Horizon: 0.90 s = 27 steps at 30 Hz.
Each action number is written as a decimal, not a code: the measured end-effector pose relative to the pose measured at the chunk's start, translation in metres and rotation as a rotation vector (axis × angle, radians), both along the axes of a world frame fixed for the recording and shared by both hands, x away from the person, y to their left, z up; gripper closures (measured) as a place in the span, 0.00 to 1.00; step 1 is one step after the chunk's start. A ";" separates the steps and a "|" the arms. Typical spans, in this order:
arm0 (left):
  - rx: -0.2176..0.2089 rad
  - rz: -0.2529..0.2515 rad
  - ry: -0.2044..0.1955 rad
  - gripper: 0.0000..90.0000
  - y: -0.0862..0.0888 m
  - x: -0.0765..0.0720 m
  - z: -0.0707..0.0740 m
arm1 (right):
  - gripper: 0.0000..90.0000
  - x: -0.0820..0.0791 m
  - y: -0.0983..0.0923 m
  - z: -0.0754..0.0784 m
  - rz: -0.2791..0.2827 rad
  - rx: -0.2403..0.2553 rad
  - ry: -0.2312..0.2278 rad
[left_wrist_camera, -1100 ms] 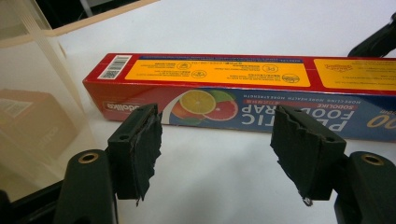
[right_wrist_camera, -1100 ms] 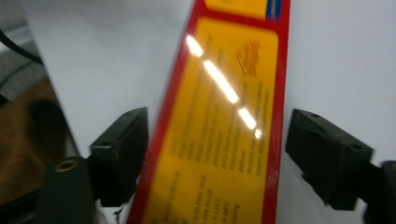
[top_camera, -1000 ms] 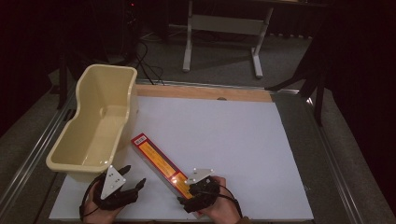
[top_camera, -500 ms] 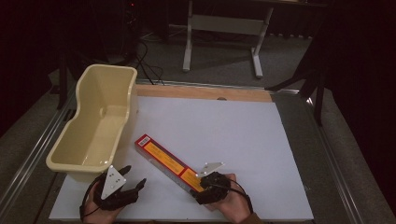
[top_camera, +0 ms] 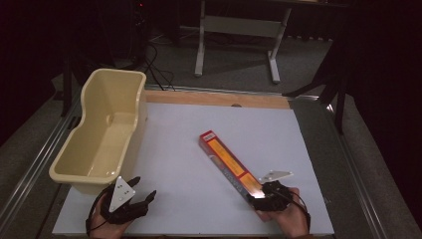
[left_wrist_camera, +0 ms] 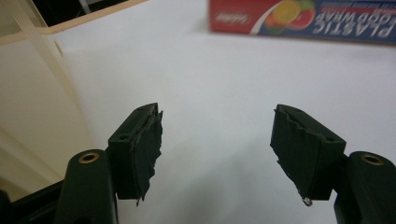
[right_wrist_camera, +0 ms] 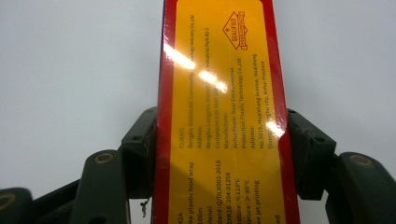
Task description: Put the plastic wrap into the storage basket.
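High view: the yellow tub (top_camera: 99, 134) stands at the left edge of the white desk (top_camera: 169, 164); every place below is given relative to this tub.
Box: the long red-and-yellow box of plastic food wrap (top_camera: 229, 162) lies flat on the desk, well to the right of the tub, its far end angled back toward the tub and its near end toward the person.
Right tongs: the right tongs (top_camera: 263, 195) are farthest from the tub, at the box's near end. In the right gripper view the box (right_wrist_camera: 224, 116) fills the gap between the jaws and both pads press on its long sides: closed on it, having just been closing, with the box between them.
Left tongs: the left tongs (top_camera: 130, 203) sit just in front of the tub's near corner. The left gripper view shows the jaws spread wide with nothing between them, only bare desk, the tub wall (left_wrist_camera: 32, 102) to one side and the box (left_wrist_camera: 303, 21) beyond.
Step in hand, as I judge it: carrying the box by one end toward the tub.
Doing it well: an end grip leaves a long lever, so keep the squeeze firm, lift level, and swing slowly. The free tongs could steady the far end. Clear the tub's rim first, then lower the box lengthwise.
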<state>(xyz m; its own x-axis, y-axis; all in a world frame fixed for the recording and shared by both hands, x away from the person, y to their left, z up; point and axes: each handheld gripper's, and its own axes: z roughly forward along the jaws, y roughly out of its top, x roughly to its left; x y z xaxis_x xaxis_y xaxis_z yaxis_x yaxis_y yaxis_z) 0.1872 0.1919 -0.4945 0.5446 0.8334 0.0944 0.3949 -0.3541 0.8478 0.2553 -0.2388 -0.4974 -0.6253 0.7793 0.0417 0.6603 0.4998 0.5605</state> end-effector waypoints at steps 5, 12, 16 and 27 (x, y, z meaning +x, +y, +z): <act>-0.002 -0.001 0.003 0.37 -0.001 0.001 -0.001 | 0.42 -0.001 -0.029 0.001 -0.113 -0.002 0.005; -0.003 0.000 0.004 0.37 -0.001 0.001 -0.001 | 0.36 0.007 -0.045 0.010 -0.136 0.043 0.009; -0.002 -0.001 0.005 0.37 -0.001 0.001 -0.001 | 0.32 0.023 -0.037 0.022 -0.104 0.069 -0.008; 0.001 0.006 0.018 0.37 -0.001 0.002 -0.002 | 0.28 0.085 -0.001 0.019 -0.038 -0.021 0.071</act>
<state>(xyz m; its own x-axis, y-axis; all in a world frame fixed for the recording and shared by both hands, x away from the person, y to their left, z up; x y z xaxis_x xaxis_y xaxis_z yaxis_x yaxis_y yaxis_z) 0.1894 0.1910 -0.4961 0.5415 0.8363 0.0860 0.4117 -0.3529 0.8402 0.3399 -0.2397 -0.4780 -0.5913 0.8036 0.0684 0.7168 0.4848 0.5011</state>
